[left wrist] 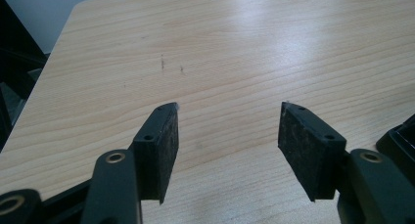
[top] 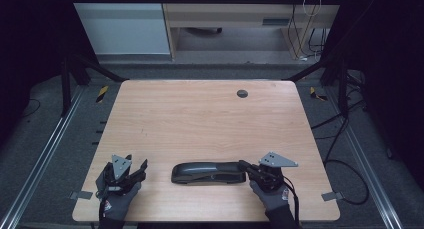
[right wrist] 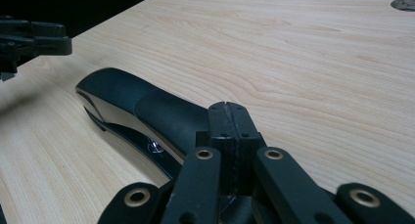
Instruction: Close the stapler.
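A black stapler lies lengthwise near the front edge of the wooden table. My right gripper is at the stapler's right end with its jaws shut; in the right gripper view the right gripper has its pads pressed together with nothing seen between them, and the stapler stretches away to the left just behind them. Whether the tips touch the stapler I cannot tell. My left gripper rests at the front left, apart from the stapler. In the left gripper view the left gripper stands open over bare wood, and a corner of the stapler shows at the right edge.
A round dark grommet sits in the table's far middle. Metal frame rails run along both sides of the table, and cables lie on the floor at the right. A cabinet stands beyond the far edge. The other hand's gripper shows far left in the right gripper view.
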The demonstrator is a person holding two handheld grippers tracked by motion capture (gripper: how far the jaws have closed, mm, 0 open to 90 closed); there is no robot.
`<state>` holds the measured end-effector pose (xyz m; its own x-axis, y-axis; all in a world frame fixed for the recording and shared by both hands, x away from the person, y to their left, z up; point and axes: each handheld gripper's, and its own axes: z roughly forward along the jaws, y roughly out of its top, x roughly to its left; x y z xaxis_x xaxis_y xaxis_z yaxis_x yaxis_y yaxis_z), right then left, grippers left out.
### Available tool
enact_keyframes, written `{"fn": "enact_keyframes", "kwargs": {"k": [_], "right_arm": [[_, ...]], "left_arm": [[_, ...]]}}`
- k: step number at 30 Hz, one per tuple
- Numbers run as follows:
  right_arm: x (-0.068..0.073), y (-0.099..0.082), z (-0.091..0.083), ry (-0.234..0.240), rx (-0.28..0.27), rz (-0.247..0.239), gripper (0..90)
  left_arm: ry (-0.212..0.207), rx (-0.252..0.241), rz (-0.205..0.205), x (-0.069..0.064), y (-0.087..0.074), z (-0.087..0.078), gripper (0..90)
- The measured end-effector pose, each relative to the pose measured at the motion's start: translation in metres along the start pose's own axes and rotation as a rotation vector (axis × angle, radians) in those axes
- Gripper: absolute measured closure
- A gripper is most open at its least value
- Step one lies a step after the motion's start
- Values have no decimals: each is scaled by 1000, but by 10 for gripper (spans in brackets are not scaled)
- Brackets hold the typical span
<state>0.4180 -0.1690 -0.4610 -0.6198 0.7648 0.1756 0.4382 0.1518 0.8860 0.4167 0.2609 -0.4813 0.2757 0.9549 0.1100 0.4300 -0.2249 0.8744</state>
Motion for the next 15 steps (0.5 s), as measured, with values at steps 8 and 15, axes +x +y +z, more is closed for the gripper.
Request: {"fn": "enact_keyframes", "kwargs": {"k": [8, 15], "right_arm": [[-1, -1, 0, 5, -9, 4, 900], [0, -5, 0, -1, -12, -2, 900]], "left_arm": [[1, 1, 1, 0, 0, 1, 400], [0, 4, 1, -1, 0, 1, 400]]}}
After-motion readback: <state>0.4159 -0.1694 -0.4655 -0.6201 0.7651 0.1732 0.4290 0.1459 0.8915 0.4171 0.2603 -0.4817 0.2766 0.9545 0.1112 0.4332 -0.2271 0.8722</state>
